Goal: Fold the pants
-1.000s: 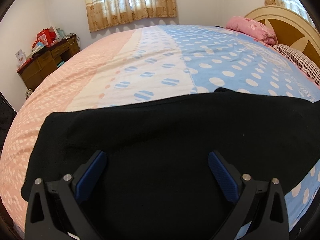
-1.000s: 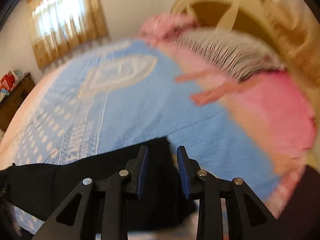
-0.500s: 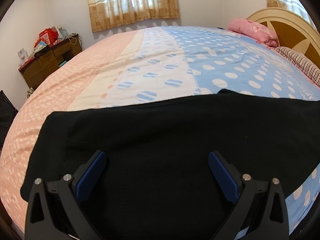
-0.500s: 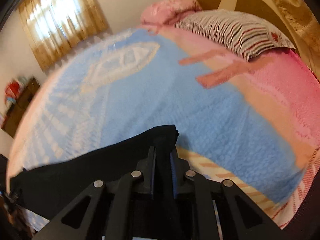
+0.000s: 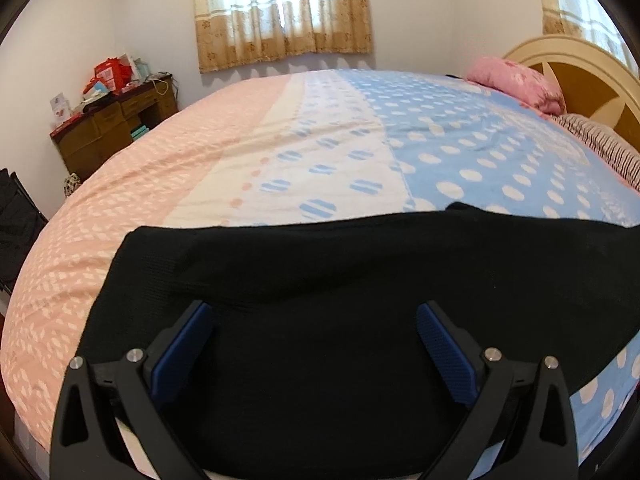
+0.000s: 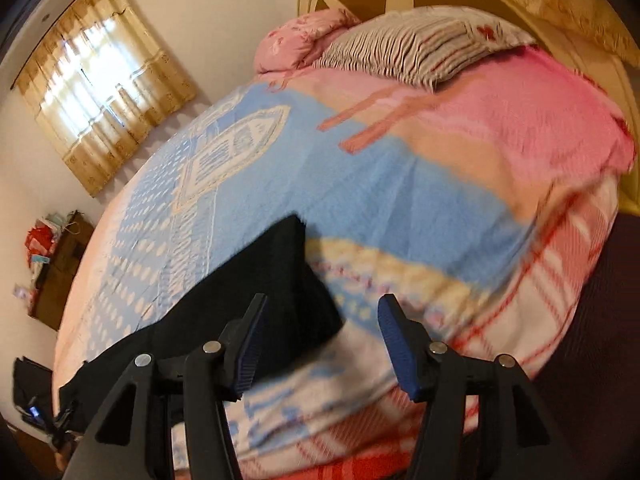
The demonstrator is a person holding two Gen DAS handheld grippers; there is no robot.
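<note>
change: half a second back the right gripper (image 6: 320, 340) was clamped on the end of the black pants (image 5: 320, 300); the cloth has since been let go and the view is swung toward the bed's (image 5: 120, 200) right side. Left wrist view is almost unchanged.
left gripper (image 5: 312, 344): spread wide, poised over the pants, nothing gripped; blue pads (image 5: 180, 348) are seen apart from each other, contact with the cloth cannot be told.
pants: laid as a long band across the near edge of the bed, one end near the left side, the other toward the right.
right gripper: jaws opening, nothing pressed; the pants end is seen mostly beside the left pad, only its corner in the gap.
step: judged as release after one end was placed or straightened.
next: probably an end must be re-gripped and carried across onto the other; edges need aligning.
</note>
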